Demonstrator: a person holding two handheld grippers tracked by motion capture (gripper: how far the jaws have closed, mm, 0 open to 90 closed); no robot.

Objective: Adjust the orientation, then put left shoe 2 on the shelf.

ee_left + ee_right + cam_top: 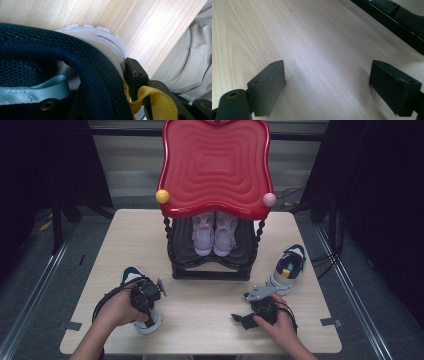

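A light wooden table (200, 305) is filling the centre of the high view. A red two-tier rack (216, 167) is standing at upper centre, with a pair of pink shoes (215, 234) sitting on its black lower shelf. A navy sneaker (289, 268) is lying at right of centre. The left gripper (146, 301), lower left, is clamping the heel collar of a second navy sneaker (75, 65). The right gripper (334, 85), lower right, is resting with jaws spread wide, holding nothing.

left gripper (149, 312) covers navy sneaker (134, 276) heel | red tray (215, 165) hides pink shoes' (214, 234) heels
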